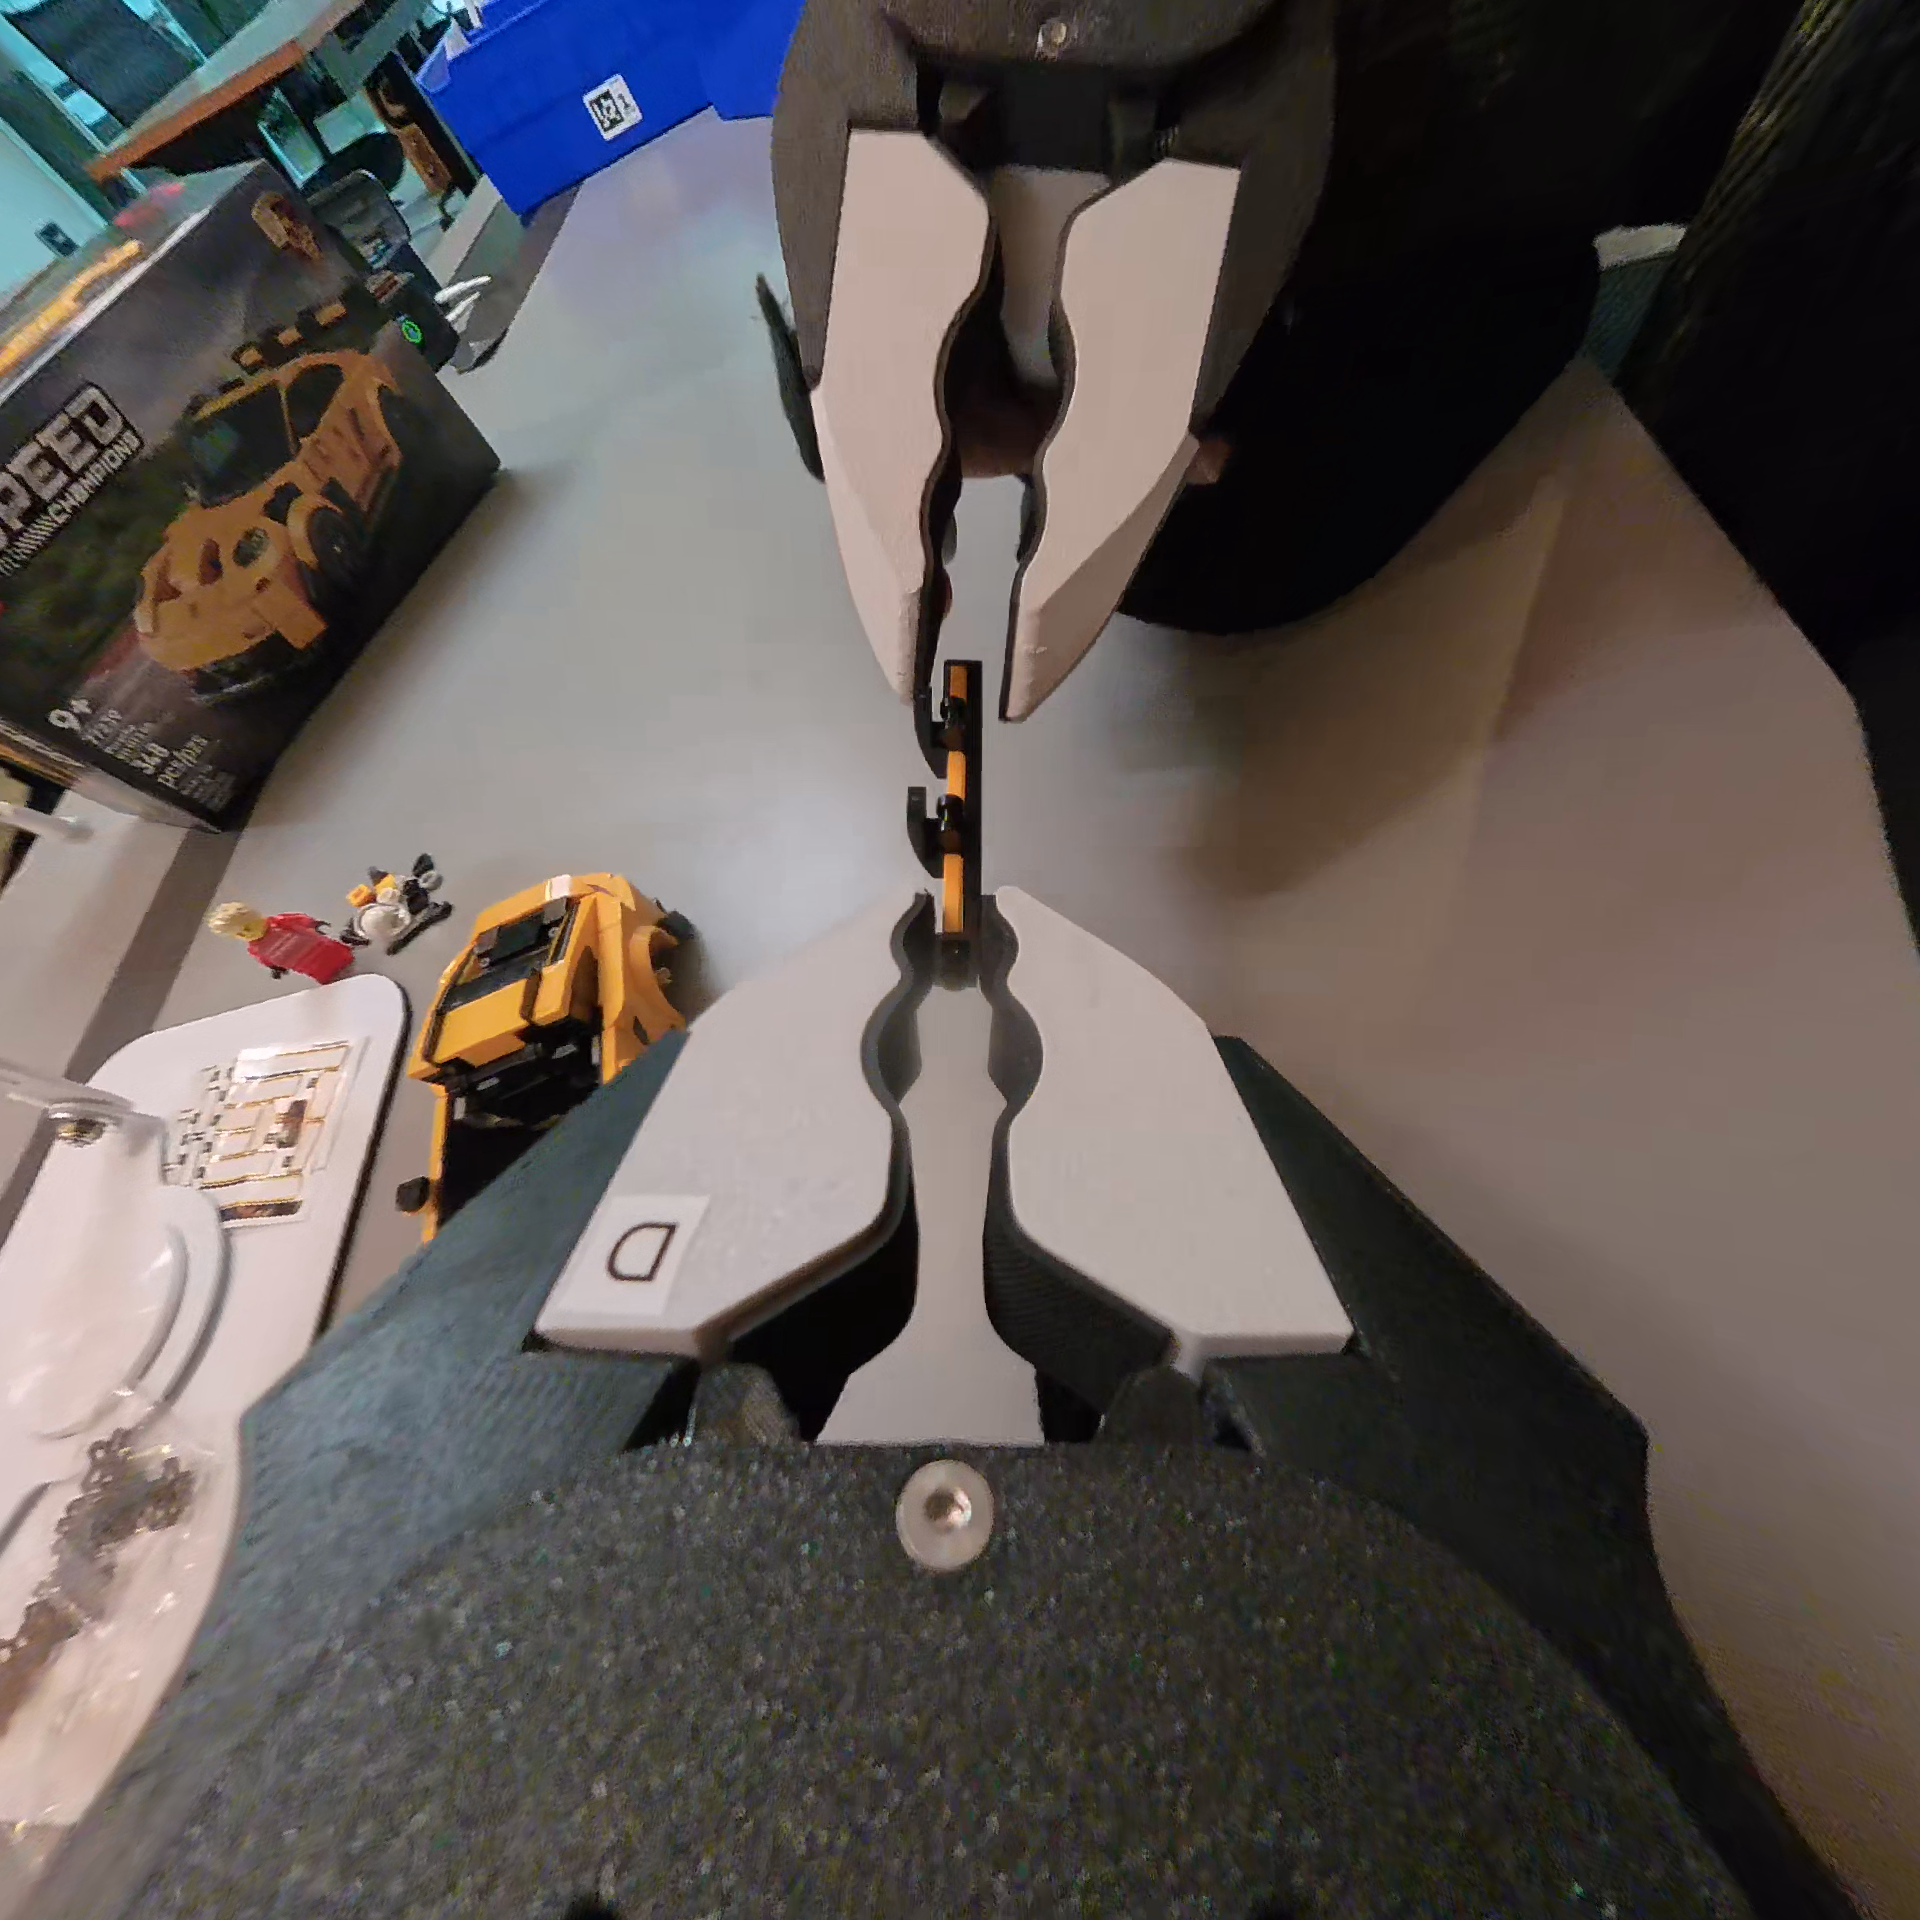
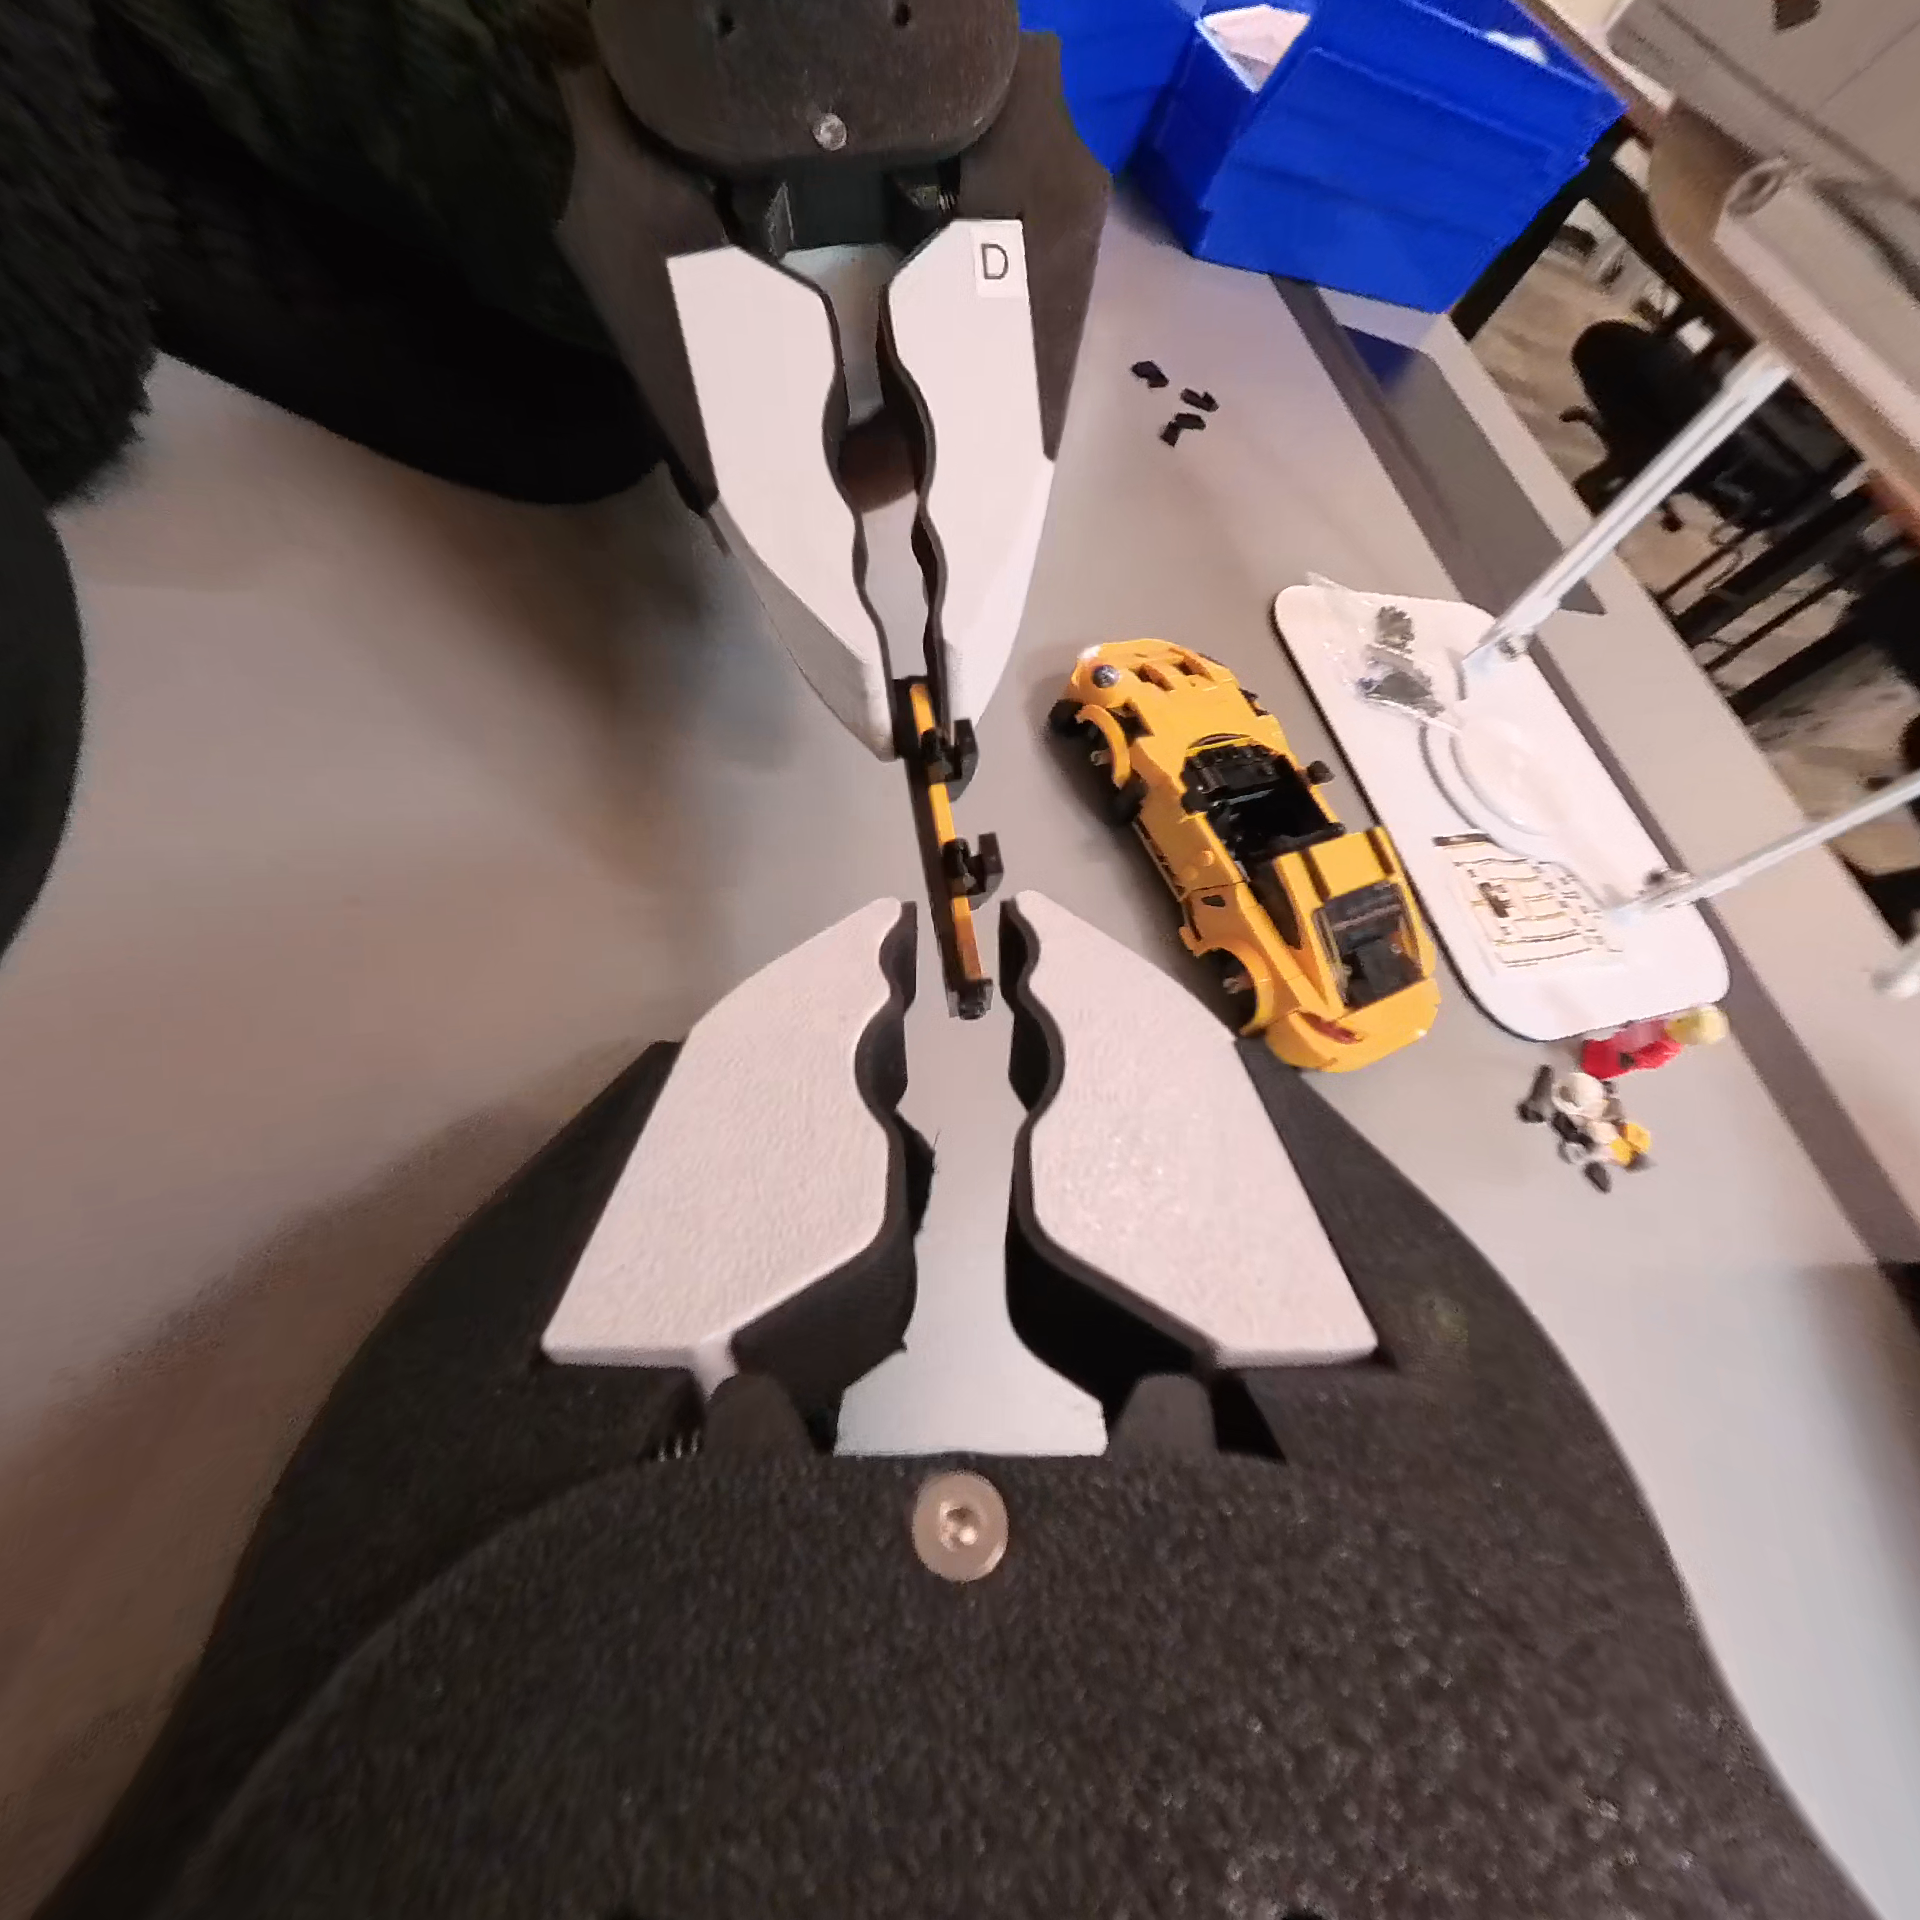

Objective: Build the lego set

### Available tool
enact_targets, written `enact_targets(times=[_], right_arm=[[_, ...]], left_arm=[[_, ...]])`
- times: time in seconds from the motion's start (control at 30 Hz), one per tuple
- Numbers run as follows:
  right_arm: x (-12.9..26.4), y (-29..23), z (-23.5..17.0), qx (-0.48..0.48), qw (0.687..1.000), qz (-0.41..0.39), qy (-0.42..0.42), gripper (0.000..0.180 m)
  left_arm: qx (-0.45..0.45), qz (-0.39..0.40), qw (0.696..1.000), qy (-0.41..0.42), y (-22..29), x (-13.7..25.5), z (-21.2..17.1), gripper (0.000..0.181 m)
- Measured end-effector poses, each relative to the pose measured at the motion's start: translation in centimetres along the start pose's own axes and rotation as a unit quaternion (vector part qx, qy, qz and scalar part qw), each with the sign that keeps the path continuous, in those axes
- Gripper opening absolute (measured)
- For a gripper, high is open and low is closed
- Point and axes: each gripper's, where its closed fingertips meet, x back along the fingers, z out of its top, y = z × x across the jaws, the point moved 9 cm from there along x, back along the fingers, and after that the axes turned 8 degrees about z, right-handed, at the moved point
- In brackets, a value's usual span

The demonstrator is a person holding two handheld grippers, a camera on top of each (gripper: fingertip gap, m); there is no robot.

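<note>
A thin orange and black lego strip with two black clips is held in the air between both grippers. My left gripper is shut on one end of it. It also shows at the top of the right wrist view, clamping the strip. My right gripper is open, its fingers on either side of the strip's other end with gaps showing. It shows at the top of the left wrist view. The partly built yellow lego car lies on the grey table beside them.
The set's box stands at the left. A white tray holds a sticker sheet and a parts bag. A minifigure, loose parts, small black pieces and blue bins are nearby. The grippers' ends are close to 4 cm from one another. About 25 cm separates my right fingertips from the minifigure. Look for it in the left wrist view too.
</note>
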Motion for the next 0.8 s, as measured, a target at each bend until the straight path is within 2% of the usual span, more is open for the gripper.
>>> enact_targets(times=[0.23, 0.5, 0.57, 0.63, 0.8], right_arm=[[-0.7, -0.7, 0.3, 0.048, 0.997, -0.029, -0.055, 0.007], [-0.2, -0.2, 0.7, 0.038, 0.997, -0.056, -0.039, 0.010], [0.3, 0.4, 0.5, -0.002, 0.997, -0.071, -0.034, 0.022], [0.8, 0.8, 0.3, -0.060, 0.994, -0.084, -0.016, 0.026], [0.1, -0.1, 0.3, -0.192, 0.972, -0.132, -0.038, 0.014]], left_arm=[[-0.027, 0.009, 1.000, 0.005, 0.3, 0.1, 0.1, 0.008], [-0.039, 0.033, 0.999, 0.017, 0.0, 0.5, 0.4, 0.008], [-0.055, 0.063, 0.996, 0.016, -0.2, 0.7, 0.5, 0.008], [-0.084, 0.105, 0.991, 0.008, -0.5, 0.9, 0.6, 0.008], [-0.179, 0.218, 0.959, -0.037, -1.1, 0.8, 0.3, 0.008]])
